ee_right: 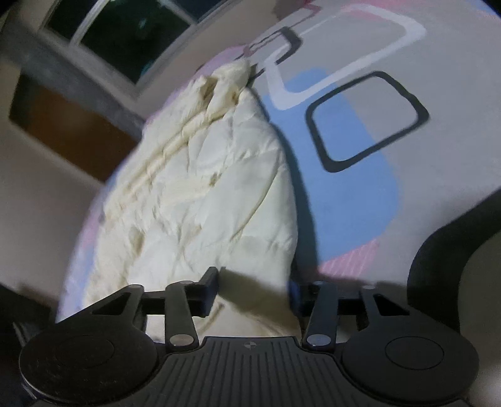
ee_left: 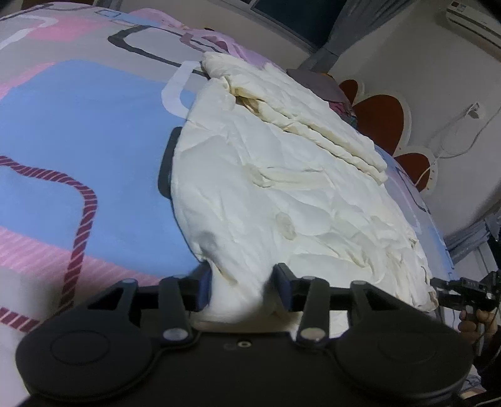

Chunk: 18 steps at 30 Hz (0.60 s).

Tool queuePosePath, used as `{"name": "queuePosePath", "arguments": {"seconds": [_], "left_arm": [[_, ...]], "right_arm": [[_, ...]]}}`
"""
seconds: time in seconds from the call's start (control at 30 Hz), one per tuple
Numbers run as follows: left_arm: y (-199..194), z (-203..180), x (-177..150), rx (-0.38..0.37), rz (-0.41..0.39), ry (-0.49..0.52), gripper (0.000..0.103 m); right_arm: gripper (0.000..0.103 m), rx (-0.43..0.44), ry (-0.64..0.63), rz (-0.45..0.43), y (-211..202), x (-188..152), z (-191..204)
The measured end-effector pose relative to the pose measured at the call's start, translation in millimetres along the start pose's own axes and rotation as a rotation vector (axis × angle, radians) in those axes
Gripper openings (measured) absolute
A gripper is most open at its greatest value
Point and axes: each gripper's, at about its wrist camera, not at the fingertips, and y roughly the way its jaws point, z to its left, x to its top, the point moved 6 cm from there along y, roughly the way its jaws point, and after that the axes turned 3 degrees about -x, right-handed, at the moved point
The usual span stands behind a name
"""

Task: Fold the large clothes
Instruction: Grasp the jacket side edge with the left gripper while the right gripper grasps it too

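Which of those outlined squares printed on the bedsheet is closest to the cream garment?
In the left wrist view, the black outline: the cream garment covers part of it. The maroon rope-pattern outline lies well clear.

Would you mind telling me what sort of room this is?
Most likely a bedroom: a cream garment lies on a bed with a patterned sheet, a scalloped headboard behind it, and an air conditioner above.

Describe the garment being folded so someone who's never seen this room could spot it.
Find the bed with the pink, blue and grey patterned bedsheet. Spread along it lies the cream puffy jacket, crinkled and quilted. It is the only plain, pale item on that colourful sheet.
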Motion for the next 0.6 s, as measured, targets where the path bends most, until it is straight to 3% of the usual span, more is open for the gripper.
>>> {"name": "queuePosePath", "arguments": {"seconds": [0.13, 0.2, 0.23, 0.37, 0.47, 0.6], "left_arm": [[13, -8, 4, -0.001, 0.021, 0.018, 0.047], [15, -13, 5, 0.017, 0.017, 0.044, 0.018], [12, -13, 5, 0.01, -0.009, 0.023, 0.014], [-10, -16, 7, -0.025, -0.111, -0.027, 0.011], [-11, -13, 14, -0.046, -0.135, -0.086, 0.011], [-21, -27, 43, -0.101, -0.215, -0.098, 0.011]], "right_arm": [[0.044, 0.006, -0.032, 0.044, 14, -1, 7], [0.019, 0.028, -0.048, 0.06, 17, -4, 11], [0.014, 0.045, -0.041, 0.045, 13, -3, 12], [0.01, 0.131, 0.009, -0.062, -15, 6, 21], [0.01, 0.105, 0.035, -0.058, -11, 13, 23], [0.009, 0.175, 0.024, -0.141, -23, 41, 52]]}}
